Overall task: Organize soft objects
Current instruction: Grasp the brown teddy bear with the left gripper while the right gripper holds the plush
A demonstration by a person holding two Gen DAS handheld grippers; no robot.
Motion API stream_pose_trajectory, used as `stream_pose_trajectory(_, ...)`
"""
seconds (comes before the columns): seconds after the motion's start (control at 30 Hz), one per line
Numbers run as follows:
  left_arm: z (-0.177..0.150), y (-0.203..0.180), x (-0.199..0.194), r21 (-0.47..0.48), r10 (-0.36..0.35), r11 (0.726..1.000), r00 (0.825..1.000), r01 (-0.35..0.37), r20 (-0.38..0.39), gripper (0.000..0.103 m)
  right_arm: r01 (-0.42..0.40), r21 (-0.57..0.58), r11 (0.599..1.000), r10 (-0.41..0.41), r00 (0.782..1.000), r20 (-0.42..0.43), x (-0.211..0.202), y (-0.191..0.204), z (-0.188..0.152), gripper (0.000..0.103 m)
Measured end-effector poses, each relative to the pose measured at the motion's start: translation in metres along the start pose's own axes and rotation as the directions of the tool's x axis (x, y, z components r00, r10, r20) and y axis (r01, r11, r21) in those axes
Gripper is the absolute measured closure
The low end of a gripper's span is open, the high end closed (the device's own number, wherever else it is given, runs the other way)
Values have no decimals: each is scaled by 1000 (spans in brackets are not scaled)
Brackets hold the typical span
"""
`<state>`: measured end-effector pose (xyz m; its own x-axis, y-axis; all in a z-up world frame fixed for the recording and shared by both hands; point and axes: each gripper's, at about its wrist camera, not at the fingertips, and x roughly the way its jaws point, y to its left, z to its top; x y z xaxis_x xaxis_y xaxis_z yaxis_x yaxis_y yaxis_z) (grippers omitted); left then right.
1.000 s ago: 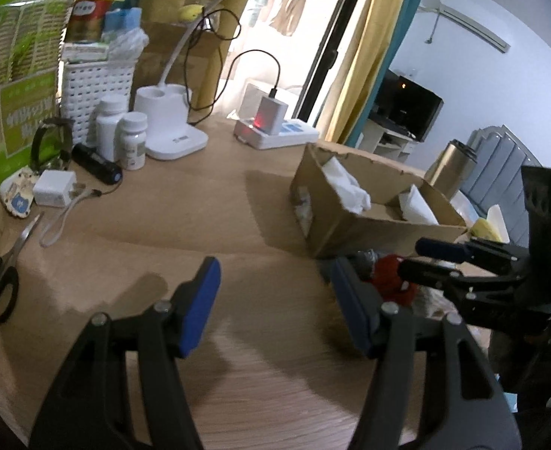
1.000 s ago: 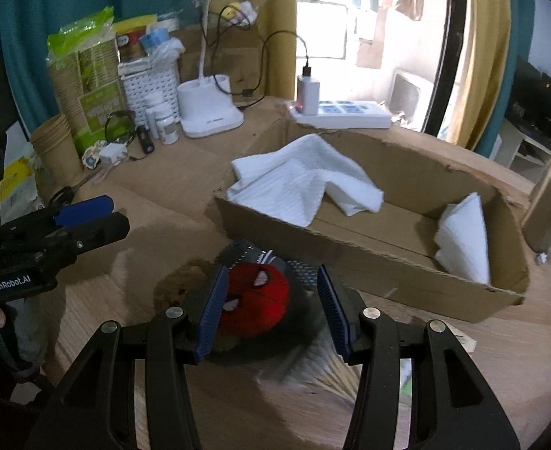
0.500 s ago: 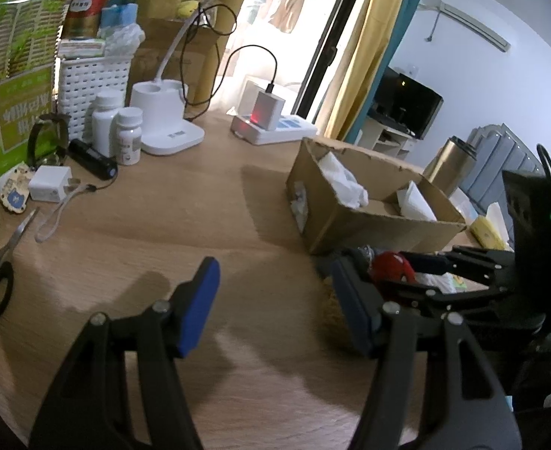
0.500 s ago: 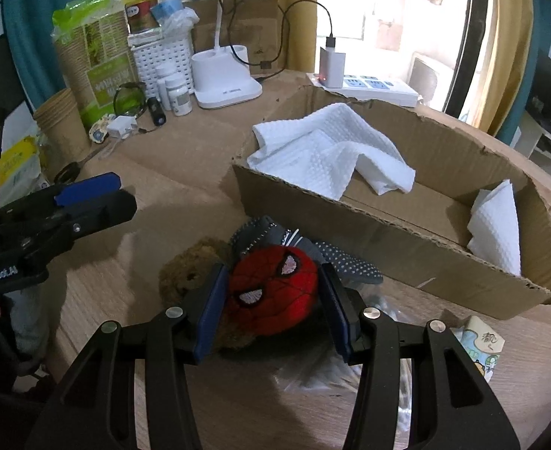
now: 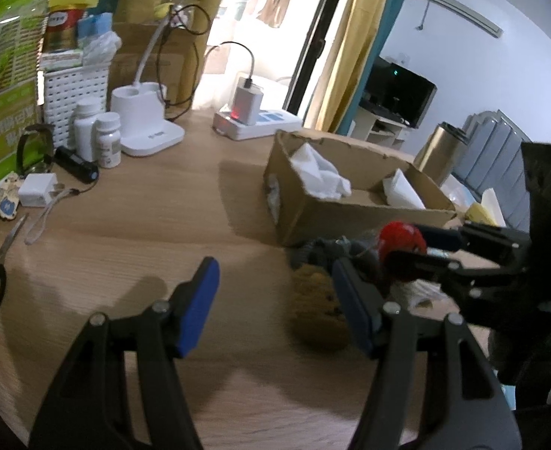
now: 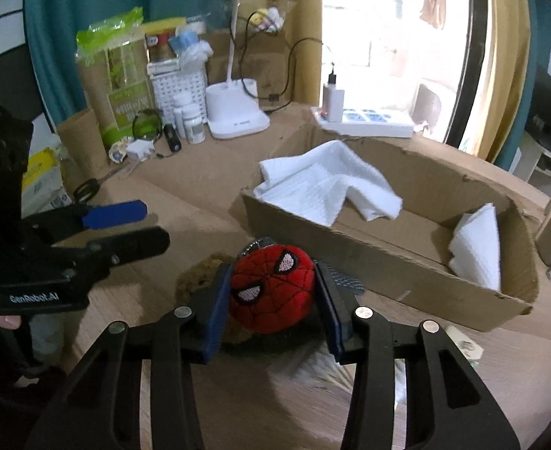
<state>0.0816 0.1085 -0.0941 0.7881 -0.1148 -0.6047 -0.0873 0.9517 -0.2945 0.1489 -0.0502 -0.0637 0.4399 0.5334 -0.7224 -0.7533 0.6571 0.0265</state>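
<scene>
Beside the open brown cardboard box (image 6: 388, 258), my right gripper (image 6: 273, 302), just closing, clamps the round red spider-mask plush ball (image 6: 271, 288) (left gripper (image 5: 271, 305) gapes empty); next, lift it in.

table (image 5: 155, 225): light wood grain, fills the lower half of my left view
window (image 6: 380, 37): upper right of my right view, blown-out daylight, clothes hanging outside
curtains (image 5: 335, 56): mustard yellow with a teal edge, top centre of left view
teal curtain (image 6: 62, 18): upper left of right view
wall (image 5: 500, 75): pale, upper right of left view, AC unit (image 5: 459, 3) mounted high
TV (image 5: 399, 93): dark screen on a white stand, right of centre
desk lamp (image 6: 238, 112): white base, far table edge
light: daylight only, my side dim
</scene>
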Motion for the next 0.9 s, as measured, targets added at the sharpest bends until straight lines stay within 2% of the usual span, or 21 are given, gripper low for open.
stream_pose_trajectory(0.37, -10, -42, 24, 68, -21, 997, 996, 27, -81, 38, 59, 89, 994, -65, 996, 63, -40, -44, -20, 57)
stream_pose_trajectory(0.57, -18, -58, 42, 136, 33, 991, 989, -13, -144, 37, 76, 146, 986, -87, 994, 68, -53, -67, -38, 57)
stream_pose_trajectory(0.63, -20, -61, 47, 150, 48, 988, 987, -24, -154, 31, 77, 158, 984, -88, 994, 65, -56, -73, -43, 57)
stream_pose_trajectory(0.9, -21, -57, 54, 121, 69, 992, 980, -47, -188, 29, 73, 185, 980, -89, 993, 79, -62, -85, -49, 57)
